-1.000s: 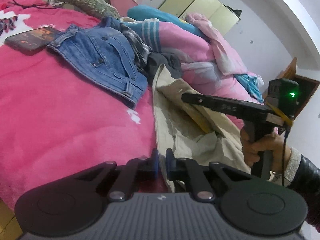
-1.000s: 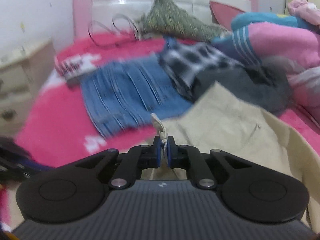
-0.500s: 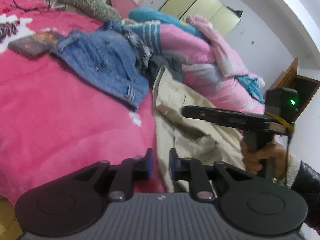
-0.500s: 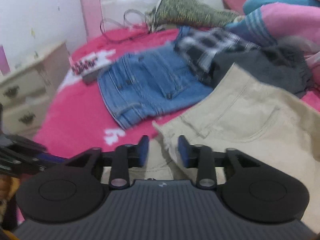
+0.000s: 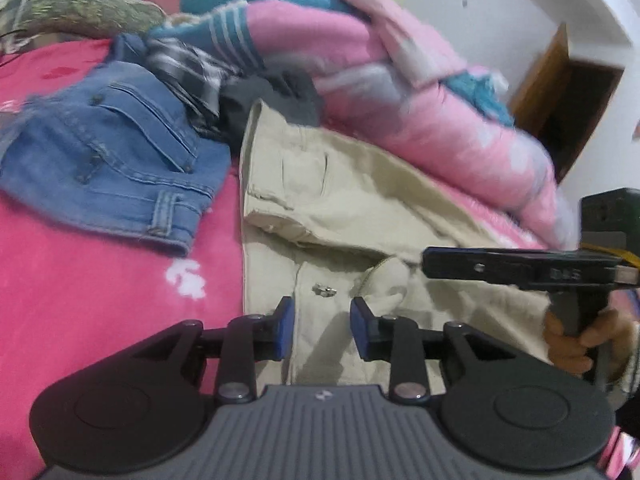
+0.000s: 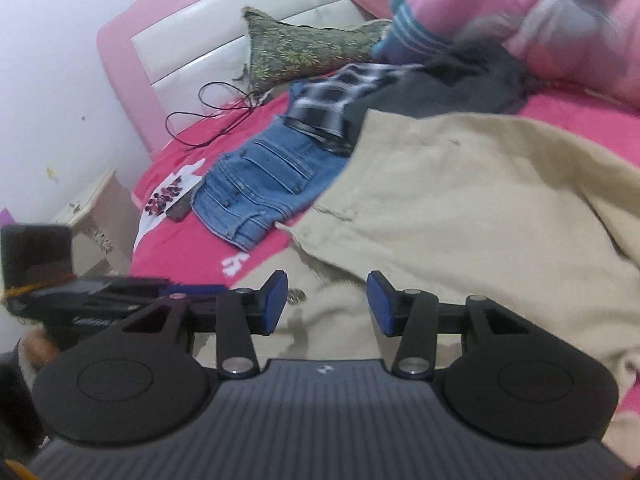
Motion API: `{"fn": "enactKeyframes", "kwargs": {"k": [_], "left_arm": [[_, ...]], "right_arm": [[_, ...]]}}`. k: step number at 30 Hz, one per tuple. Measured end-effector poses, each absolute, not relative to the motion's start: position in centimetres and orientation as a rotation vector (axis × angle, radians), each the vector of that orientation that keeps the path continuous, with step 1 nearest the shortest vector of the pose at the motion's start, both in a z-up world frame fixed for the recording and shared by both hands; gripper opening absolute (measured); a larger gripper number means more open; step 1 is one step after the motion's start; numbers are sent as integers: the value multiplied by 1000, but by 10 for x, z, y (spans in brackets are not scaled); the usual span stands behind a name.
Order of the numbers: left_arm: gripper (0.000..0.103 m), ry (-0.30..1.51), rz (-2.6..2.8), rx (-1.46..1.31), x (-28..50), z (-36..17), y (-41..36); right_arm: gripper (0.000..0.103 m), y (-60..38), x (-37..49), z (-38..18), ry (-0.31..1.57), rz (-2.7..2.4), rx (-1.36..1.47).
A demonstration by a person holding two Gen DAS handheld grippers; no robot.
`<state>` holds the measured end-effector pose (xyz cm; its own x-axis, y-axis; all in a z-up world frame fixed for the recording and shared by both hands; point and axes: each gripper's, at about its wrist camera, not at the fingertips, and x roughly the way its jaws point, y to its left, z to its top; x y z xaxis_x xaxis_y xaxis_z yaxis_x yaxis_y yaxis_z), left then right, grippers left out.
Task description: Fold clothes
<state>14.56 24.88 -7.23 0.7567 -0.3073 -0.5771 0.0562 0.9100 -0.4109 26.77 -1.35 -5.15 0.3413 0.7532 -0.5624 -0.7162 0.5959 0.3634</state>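
Note:
Beige trousers point(image 5: 360, 208) point(image 6: 472, 200) lie spread on the pink bed cover point(image 5: 80, 288), waistband toward the pillows. My left gripper point(image 5: 322, 330) hovers just above their near edge by a metal button point(image 5: 323, 290); its jaws are opening and grip nothing. My right gripper point(image 6: 327, 303) hangs over the rumpled near part of the same trousers; its jaws are opening with only loose cloth below the gap. The right gripper's body point(image 5: 520, 270), held by a hand, shows at the right of the left wrist view.
Blue denim shorts point(image 5: 108, 168) point(image 6: 264, 184) lie left of the trousers, a checked garment point(image 6: 340, 96) and a dark grey one point(image 6: 460, 80) behind them. Piled pink and teal bedding point(image 5: 400, 80), a green pillow point(image 6: 304, 48), a cable point(image 6: 216, 116) and a bedside cabinet point(image 6: 92, 216) surround them.
Both grippers were shut on the trousers' edge a second ago; both let go, opened and drew back. The trousers now lie flatter on the bed.

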Motion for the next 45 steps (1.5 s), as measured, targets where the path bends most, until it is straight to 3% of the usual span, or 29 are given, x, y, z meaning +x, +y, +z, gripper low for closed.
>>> {"fn": "enactKeyframes", "kwargs": {"k": [3,6,9,11,12,20,27,37,39,41,45], "left_arm": [[34,729,-205,-379,155,-73,249],[45,761,-229,-386,159,-75,251],[41,763,-237,-403,161,-76,251],[23,748,-248,-420,159,-74,253],[22,728,-259,-440,156,-73,256],[40,771,-250,-531,163,-80,271],[38,666,-394,-594,155,-70,274],[38,761,-314,-557,169,-86,273],[33,757,-315,-573,174,-88,271],[14,750,-301,-586,177,-89,269],[9,690,-209,-573,167,-85,268]], "right_arm": [[44,-15,263,-55,762,957,46],[44,-16,259,-58,752,959,39],[44,-17,257,-64,758,957,48],[44,-18,256,-70,765,952,53],[44,-18,255,-72,767,950,55],[44,-23,254,-77,767,948,71],[43,-24,252,-82,766,937,72],[44,-24,251,-85,764,936,72],[44,-25,251,-85,765,932,80],[44,-25,251,-86,766,929,90],[44,-25,250,-85,766,918,84]]}}
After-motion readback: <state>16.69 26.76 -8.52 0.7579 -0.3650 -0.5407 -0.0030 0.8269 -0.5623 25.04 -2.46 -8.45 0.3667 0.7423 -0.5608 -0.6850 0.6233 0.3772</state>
